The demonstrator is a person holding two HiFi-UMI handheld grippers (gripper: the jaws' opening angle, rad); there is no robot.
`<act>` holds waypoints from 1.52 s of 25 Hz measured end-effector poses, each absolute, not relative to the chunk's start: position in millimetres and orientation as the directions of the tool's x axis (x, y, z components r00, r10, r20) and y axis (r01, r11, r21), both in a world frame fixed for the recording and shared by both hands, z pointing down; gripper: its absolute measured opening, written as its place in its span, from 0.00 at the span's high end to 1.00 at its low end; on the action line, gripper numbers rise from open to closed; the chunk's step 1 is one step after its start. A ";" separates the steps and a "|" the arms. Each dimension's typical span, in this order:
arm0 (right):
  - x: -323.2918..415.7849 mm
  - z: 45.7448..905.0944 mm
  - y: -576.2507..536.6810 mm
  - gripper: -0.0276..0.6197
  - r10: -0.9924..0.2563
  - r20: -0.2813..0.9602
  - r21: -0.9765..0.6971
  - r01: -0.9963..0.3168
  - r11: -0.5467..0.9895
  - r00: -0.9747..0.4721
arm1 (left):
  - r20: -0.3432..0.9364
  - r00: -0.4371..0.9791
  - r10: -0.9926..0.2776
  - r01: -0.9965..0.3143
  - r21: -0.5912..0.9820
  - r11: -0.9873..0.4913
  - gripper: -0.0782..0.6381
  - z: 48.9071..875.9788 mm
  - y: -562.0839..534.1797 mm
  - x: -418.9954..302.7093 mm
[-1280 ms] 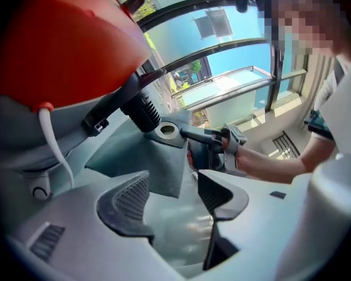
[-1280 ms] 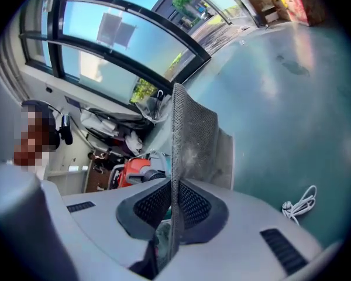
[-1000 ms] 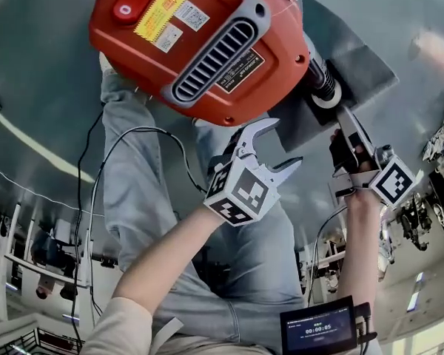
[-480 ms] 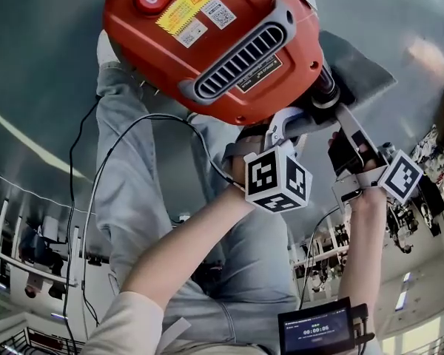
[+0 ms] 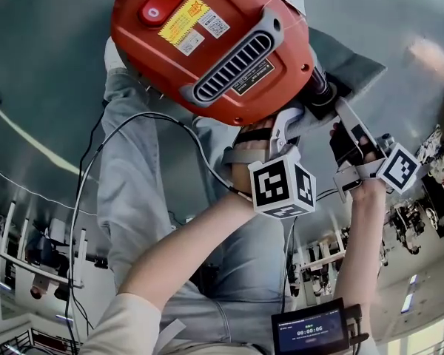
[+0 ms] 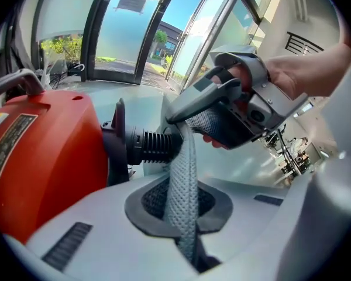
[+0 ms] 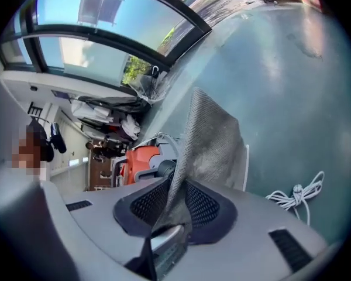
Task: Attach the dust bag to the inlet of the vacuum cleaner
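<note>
Screen [image 5: 311,330] sits lower right of head view, nearest. Above it jeans [image 5: 133,198] fill the middle, w/ a black cable [image 5: 144,120] looping over them. L gripper [image 5: 287,122] is mid-frame, cube toward the camera, reaching up to the low edge of the orange vac [image 5: 207,43]. Its fingers [image 5: 279,128] have just been closing & are now clenched on a narrow fold of the bag [image 6: 184,174], fabric pinched btwn the 2 pads in left gripper view. R gripper [image 5: 344,117] is just right of it, fingers also clenched on bag fabric, which rises from the pads as a grey sheet in right gripper view. The 2 grips sit close together beside the inlet [image 5: 318,89], a black ribbed stub at the vac's lower right. Bag edge lies right at the stub's end; can't tell if it's on. Rest of bag spreads to upper right over the floor [image 5: 37,65]. White cord [image 7: 295,195] lies on the floor beyond.
</note>
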State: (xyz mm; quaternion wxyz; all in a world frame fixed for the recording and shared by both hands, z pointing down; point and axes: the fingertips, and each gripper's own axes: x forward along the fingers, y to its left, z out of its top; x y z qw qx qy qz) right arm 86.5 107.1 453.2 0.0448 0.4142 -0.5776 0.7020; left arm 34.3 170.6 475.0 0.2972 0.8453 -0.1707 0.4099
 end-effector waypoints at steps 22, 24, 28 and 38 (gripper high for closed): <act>104.2 466.1 98.8 0.90 -0.316 0.805 -0.589 -0.610 -0.530 -0.503 | 0.852 0.515 -0.090 -0.472 0.195 -0.860 0.87 465.6 172.7 28.2; 104.9 462.9 94.6 0.90 -0.327 0.795 -0.603 -0.606 -0.518 -0.512 | 0.853 0.513 -0.100 -0.508 0.208 -0.836 0.87 463.2 169.9 27.7; 111.6 474.6 89.9 0.90 -0.398 0.771 -0.636 -0.573 -0.517 -0.497 | 0.857 0.497 -0.136 -0.511 0.162 -0.844 0.87 474.9 156.8 28.3; 90.1 470.7 75.9 0.90 -0.317 0.791 -0.612 -0.684 -0.398 -0.524 | 0.866 0.492 -0.085 -0.549 0.234 -0.802 0.87 499.9 170.8 39.2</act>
